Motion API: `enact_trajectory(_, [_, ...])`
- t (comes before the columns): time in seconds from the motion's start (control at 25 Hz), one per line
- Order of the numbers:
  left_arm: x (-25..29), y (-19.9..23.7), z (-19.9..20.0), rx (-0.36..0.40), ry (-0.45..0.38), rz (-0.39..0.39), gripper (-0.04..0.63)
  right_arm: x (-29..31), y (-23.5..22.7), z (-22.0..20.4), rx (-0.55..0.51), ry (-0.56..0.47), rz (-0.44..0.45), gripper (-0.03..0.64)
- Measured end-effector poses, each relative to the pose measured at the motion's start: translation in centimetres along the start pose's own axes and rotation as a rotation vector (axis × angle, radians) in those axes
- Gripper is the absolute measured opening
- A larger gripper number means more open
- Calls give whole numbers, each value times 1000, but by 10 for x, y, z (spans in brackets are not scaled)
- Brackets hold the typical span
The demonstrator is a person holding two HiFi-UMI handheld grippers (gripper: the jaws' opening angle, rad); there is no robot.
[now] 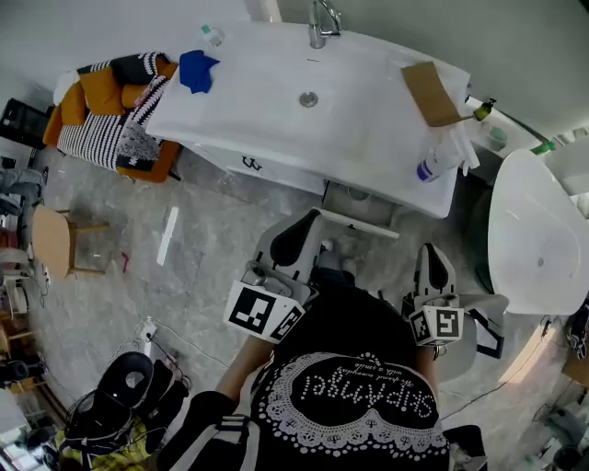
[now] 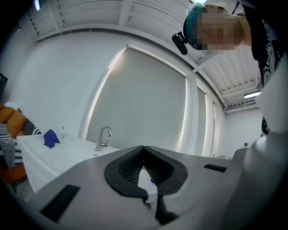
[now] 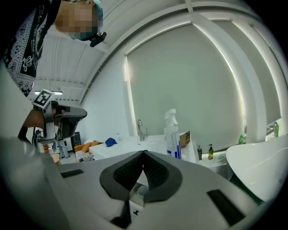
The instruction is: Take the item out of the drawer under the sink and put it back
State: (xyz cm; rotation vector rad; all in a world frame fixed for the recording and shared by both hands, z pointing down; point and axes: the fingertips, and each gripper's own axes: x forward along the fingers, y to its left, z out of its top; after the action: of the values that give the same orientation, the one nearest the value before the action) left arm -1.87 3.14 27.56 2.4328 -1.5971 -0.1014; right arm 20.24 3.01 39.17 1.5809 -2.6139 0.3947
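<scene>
The sink counter [image 1: 368, 120] across the top of the head view is smooth, glossy white, probably ceramic, and its tap [image 1: 320, 23] is polished metal. On the counter lie a soft blue cloth [image 1: 196, 70] at upper left and a matt brown cardboard piece [image 1: 430, 92] at upper right, near a clear plastic spray bottle [image 1: 440, 158]. The floor [image 1: 202, 267] is grey veined stone with a dull sheen. At the left edge stands a pale wooden stool [image 1: 53, 241]. The left gripper [image 2: 143, 148] and right gripper [image 3: 144, 152] have matt grey plastic shells and black ribbed pads [image 2: 128, 167].
</scene>
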Motion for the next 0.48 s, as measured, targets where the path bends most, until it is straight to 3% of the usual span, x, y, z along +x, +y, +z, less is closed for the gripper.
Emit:
enact_trajectory(0.2, [-14, 4, 11, 46, -13, 31, 5, -14, -17, 10, -3, -32, -31, 18])
enact_trajectory(0.48, [-38, 0, 19, 80, -27, 46, 5, -29, -10, 25, -59, -52, -7, 18])
